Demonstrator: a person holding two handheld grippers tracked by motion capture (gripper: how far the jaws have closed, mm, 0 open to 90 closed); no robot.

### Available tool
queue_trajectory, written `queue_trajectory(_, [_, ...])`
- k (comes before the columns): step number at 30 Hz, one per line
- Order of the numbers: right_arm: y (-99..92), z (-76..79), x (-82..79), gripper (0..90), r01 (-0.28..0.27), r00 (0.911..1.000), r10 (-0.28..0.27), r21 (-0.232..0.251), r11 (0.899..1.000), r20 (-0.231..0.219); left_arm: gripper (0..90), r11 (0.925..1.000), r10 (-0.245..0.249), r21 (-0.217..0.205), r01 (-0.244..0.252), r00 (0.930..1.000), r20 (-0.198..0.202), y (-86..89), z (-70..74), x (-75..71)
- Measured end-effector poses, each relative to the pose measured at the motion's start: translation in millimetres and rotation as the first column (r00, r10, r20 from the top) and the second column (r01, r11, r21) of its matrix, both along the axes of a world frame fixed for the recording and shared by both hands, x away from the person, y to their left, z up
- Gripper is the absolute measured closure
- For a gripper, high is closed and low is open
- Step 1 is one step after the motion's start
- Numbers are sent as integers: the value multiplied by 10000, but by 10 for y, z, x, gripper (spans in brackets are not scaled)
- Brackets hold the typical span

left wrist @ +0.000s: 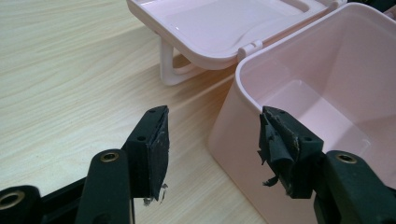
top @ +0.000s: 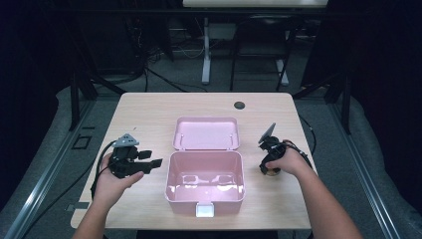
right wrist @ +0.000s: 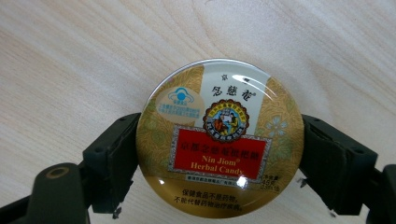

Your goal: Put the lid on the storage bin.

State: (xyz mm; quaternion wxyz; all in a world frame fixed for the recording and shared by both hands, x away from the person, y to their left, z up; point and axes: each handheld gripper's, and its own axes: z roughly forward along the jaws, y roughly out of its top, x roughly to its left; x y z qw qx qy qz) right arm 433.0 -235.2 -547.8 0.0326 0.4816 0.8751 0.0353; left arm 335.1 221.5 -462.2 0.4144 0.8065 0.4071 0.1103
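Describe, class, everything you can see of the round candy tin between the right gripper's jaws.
The candy tin is round and flat, glossy like metal. Its gold lid carries a red label reading "Nin Jiom Herbal Candy", a white band with Chinese characters and a small emblem. It lies lid up on the wooden table. The right gripper has one black jaw against each side.

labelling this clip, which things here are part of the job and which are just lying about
In the job:
- candy tin, gripped on both sides by the right tool
- open pink box, empty
- left tool, open beside the box

Lying about:
- table's cable hole
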Motion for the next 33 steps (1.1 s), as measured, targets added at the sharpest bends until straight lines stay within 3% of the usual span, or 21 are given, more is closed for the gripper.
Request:
queue_trajectory(8, [10,-9,24,190,110,9996,-112,-92,9999,-247,430,10000,-21,13,21,10000,7,8,-1,4])
queue_trajectory(24, [15,-17,42,196,64,9994,-66,-80,9999,-329,430,10000,-26,36,26,10000,3,3,-3,5])
queue_trajectory(31, [40,56,29,197,24,9998,-21,145,9999,-203,430,10000,-15,35,15,10000,15,7,-3,6])
queue_trajectory(33, [50,81,20,197,-76,9996,76,-29,10000,-266,430,10000,-40,41,40,10000,-10,9,0,6])
